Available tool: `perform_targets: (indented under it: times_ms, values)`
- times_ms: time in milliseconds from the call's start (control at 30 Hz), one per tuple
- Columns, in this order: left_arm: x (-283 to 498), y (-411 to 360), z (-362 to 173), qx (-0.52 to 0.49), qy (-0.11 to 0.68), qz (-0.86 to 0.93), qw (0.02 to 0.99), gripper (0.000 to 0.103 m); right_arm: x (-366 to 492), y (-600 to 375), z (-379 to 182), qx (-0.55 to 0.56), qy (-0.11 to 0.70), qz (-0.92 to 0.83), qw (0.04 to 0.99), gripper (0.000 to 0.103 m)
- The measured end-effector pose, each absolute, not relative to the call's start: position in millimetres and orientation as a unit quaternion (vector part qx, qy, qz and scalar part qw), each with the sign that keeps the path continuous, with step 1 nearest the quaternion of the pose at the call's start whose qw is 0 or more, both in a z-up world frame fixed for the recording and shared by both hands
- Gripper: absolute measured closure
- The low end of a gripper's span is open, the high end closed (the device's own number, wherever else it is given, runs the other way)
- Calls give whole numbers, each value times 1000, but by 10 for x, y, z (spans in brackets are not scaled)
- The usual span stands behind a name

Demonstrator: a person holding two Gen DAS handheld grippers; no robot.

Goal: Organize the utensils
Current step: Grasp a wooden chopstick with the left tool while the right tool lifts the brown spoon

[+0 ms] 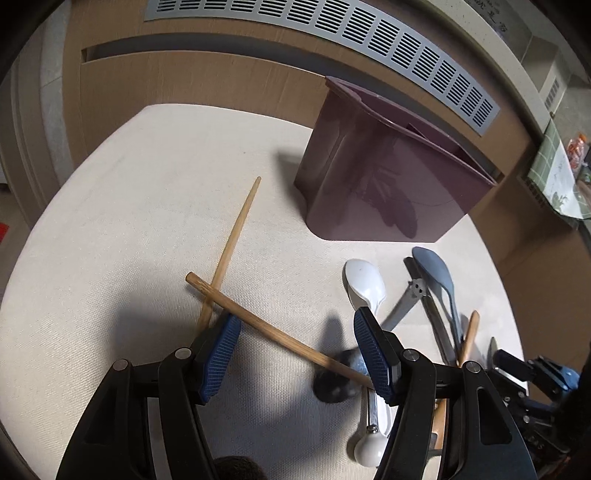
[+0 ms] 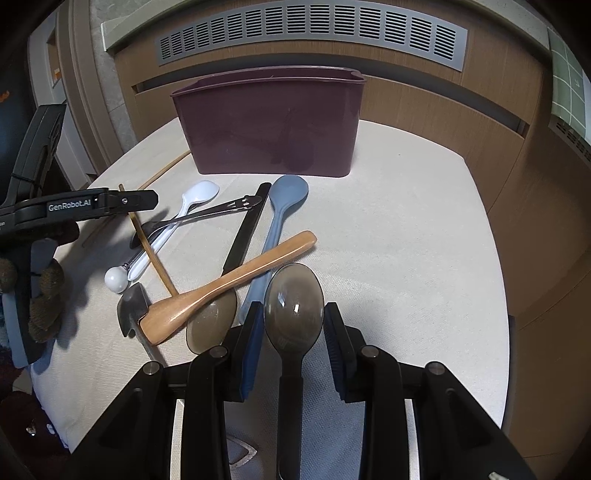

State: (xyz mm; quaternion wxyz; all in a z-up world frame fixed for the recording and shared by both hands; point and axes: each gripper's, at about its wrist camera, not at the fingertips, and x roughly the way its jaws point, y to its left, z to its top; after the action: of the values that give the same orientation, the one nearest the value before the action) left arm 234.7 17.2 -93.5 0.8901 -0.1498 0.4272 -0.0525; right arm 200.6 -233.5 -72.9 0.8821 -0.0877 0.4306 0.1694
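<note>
A purple utensil holder (image 1: 388,170) stands at the back of the cream table; it also shows in the right wrist view (image 2: 269,125). My left gripper (image 1: 295,354) is open over two crossed wooden chopsticks (image 1: 266,325), one passing between its fingers. My right gripper (image 2: 291,347) is open around a dark translucent spoon (image 2: 293,306); whether the pads touch it I cannot tell. Beside it lie a wooden spoon (image 2: 229,284), a blue spoon (image 2: 280,206), a white spoon (image 2: 192,203) and a metal utensil (image 2: 214,214).
A second translucent spoon (image 2: 210,321) lies under the wooden one. A black flat utensil (image 2: 243,232) lies in the pile. A wooden cabinet with a vent grille (image 2: 310,33) stands behind the table. The table edge (image 2: 495,258) curves on the right.
</note>
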Motion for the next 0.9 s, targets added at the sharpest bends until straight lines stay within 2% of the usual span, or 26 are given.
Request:
perform_targets:
  times_ms: [200,233,333,467,600,900]
  values:
    - [2352,136,-933,-136,432,-44,890,40,1985,-2352,-701,-86,419,161,889,74]
    - [2353,149,-929,-140,432,-41,890,43,1981,-2353,-698,-85,418,161,890,74]
    - [2365,207,-933,-153,429,-12,890,71,1971,-2356,-693,-84,415,159,892,74]
    - [2425,273,-931,-175,424,-20,888,82,1961,-2367,-661,-82,408,154,896,74]
    - [2335,274,-786,-179,399,-33,899,85,1943,-2390,-596,-75,394,152,903,74]
    - [1803,200,-83,-126,293,-63,946,94,1880,-2430,-415,-49,361,163,917,74]
